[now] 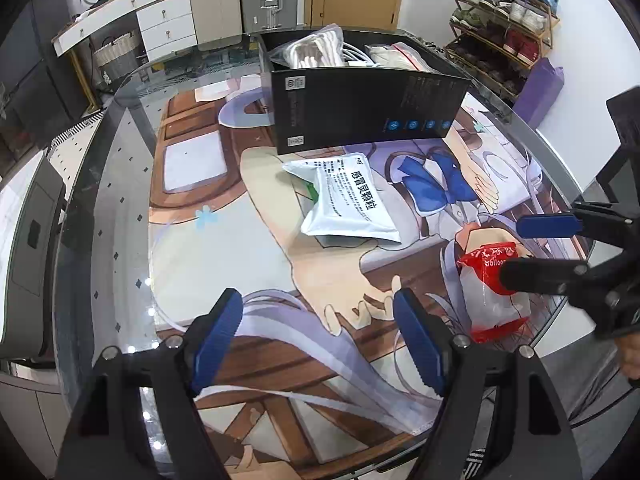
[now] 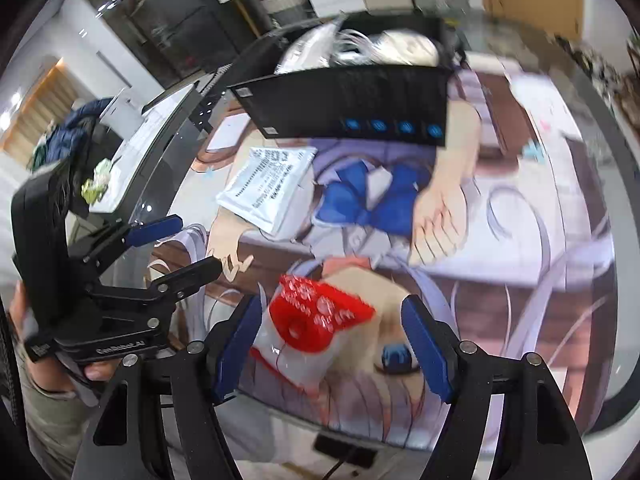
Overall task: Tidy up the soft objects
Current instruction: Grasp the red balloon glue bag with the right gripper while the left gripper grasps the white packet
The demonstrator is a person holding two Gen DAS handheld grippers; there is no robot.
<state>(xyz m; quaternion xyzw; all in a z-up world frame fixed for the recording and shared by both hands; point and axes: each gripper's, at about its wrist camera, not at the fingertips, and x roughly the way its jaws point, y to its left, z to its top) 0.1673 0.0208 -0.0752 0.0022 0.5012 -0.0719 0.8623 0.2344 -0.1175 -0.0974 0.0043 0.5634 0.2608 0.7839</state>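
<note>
A red and clear balloon packet (image 1: pixel 494 292) lies on the printed mat near the table's right edge; it also shows in the right wrist view (image 2: pixel 312 324). My right gripper (image 2: pixel 332 344) is open, its jaws either side of the packet just above it; it also shows in the left wrist view (image 1: pixel 516 248). A white medicine pouch (image 1: pixel 348 200) lies mid-table, also in the right wrist view (image 2: pixel 268 188). My left gripper (image 1: pixel 320 340) is open and empty over the mat's near part. A black box (image 1: pixel 360 108) at the back holds bagged soft items.
The glass table (image 1: pixel 108 208) carries an anime-print mat (image 1: pixel 248 248). A shoe rack (image 1: pixel 508 28) and a purple bag (image 1: pixel 540 88) stand at the right. Drawers and suitcases stand behind the table. The left gripper appears in the right wrist view (image 2: pixel 180 248).
</note>
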